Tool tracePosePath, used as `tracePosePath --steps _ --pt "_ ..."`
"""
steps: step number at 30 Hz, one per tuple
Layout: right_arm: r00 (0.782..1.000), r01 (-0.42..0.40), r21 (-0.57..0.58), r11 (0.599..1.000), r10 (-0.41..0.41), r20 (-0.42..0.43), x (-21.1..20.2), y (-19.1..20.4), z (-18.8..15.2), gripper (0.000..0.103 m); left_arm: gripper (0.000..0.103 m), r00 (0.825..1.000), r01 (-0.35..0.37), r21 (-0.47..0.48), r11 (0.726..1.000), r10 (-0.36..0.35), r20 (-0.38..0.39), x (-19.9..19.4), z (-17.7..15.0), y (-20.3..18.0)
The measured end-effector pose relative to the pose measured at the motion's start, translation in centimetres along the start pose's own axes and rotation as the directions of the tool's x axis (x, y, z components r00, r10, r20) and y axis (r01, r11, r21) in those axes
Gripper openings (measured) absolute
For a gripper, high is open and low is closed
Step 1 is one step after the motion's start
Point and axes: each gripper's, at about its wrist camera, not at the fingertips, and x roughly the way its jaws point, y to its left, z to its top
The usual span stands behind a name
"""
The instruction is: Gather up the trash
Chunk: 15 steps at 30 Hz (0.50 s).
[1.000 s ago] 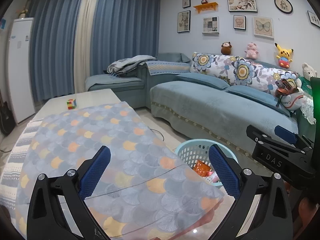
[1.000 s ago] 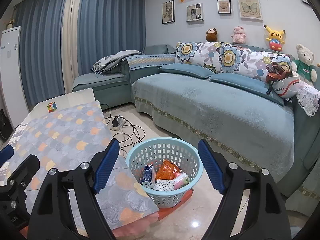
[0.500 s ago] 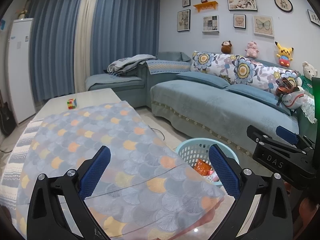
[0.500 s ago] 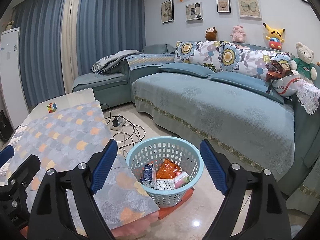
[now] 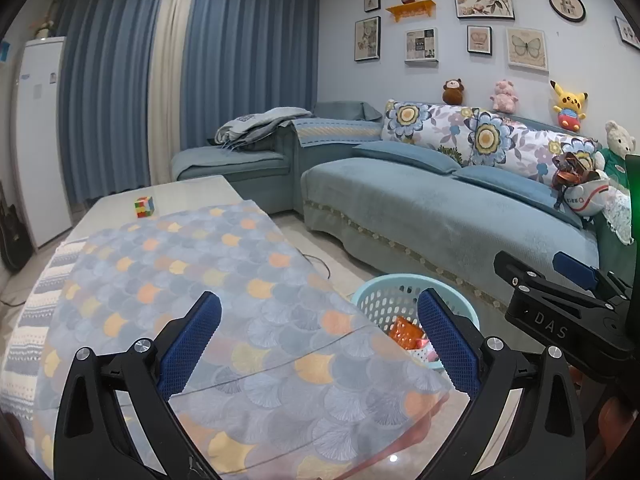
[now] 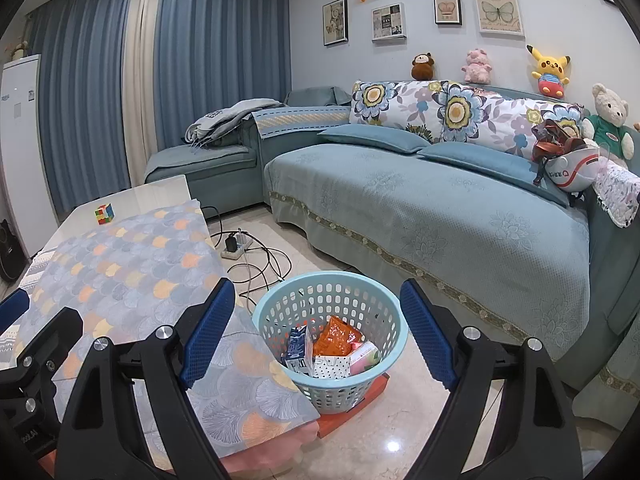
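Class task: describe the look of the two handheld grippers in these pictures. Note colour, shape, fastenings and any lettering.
Both the left gripper and the right gripper have matte black angular frames with triangular cut-outs, silver screw heads, and two long fingers faced with blue textured pads. In the left view, the right gripper's side carries white letters "DAS". No cables or sleeves show.

basket point(image 6: 332, 320) between table point(image 6: 132, 264) and sofa point(image 6: 440, 216)
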Motion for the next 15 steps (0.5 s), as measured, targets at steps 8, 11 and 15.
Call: tracePosePath --steps 8,11,15 --pt "1.000 0.002 -0.002 1.000 -0.002 0.000 0.0 0.1 -0.3 0.080 0.095 1.000 -0.004 0.008 1.000 0.004 -0.006 0.1 -0.1 0.2" --pt "1.000 0.004 -0.001 1.000 -0.004 -0.001 0.0 0.1 -0.2 0.080 0.096 1.000 -0.009 0.005 1.000 0.009 0.014 0.0 -0.1 0.5" --pt "1.000 0.004 -0.002 1.000 -0.004 -0.001 0.0 0.1 -0.2 0.080 0.096 1.000 -0.010 -0.008 1.000 0.010 0.016 -0.1 0.1 1.1"
